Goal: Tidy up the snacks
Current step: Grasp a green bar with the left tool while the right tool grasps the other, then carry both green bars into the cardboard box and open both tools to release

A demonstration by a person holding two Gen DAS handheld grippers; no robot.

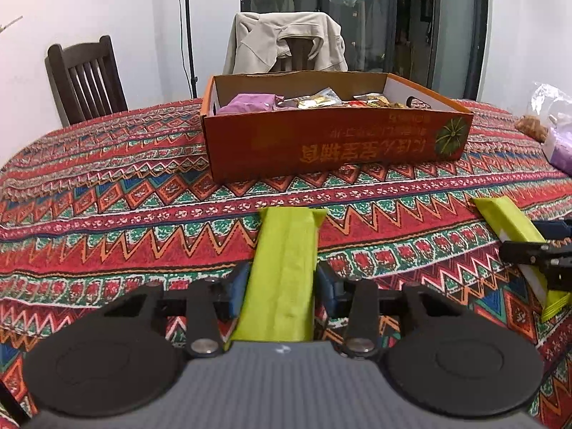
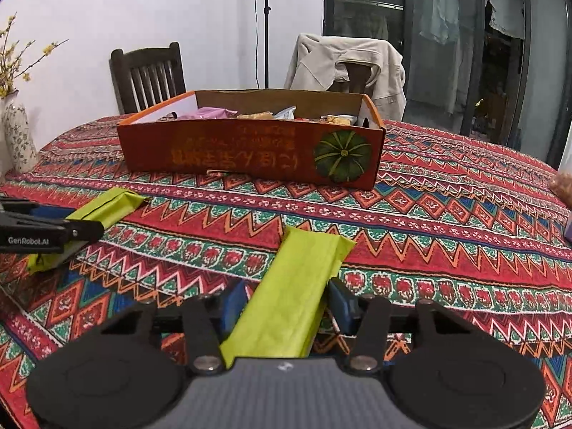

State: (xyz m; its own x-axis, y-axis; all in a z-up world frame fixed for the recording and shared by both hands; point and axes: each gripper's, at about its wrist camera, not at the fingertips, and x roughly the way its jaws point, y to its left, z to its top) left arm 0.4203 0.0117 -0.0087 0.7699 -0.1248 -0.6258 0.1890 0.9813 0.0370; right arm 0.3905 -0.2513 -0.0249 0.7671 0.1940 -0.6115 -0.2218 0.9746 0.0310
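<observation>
My left gripper [image 1: 282,286] is shut on a lime-green snack pack [image 1: 286,268] that points forward over the patterned tablecloth. My right gripper [image 2: 286,304] is shut on a second lime-green snack pack [image 2: 289,296], tilted a little to the right. Each gripper shows in the other view: the right one [image 1: 536,250] with its pack [image 1: 507,221] at the right edge, the left one [image 2: 53,232] with its pack [image 2: 103,207] at the left edge. An orange cardboard box [image 1: 321,143], also in the right wrist view [image 2: 250,157], stands ahead and holds several wrapped snacks [image 1: 250,102].
The table [image 1: 107,186] has a red zigzag cloth. Clear bags of snacks [image 1: 550,121] lie at the right. A flowered vase [image 2: 14,136] stands at the far left. Behind the table are a dark wooden chair [image 1: 85,78] and a chair draped with a beige jacket [image 1: 286,43].
</observation>
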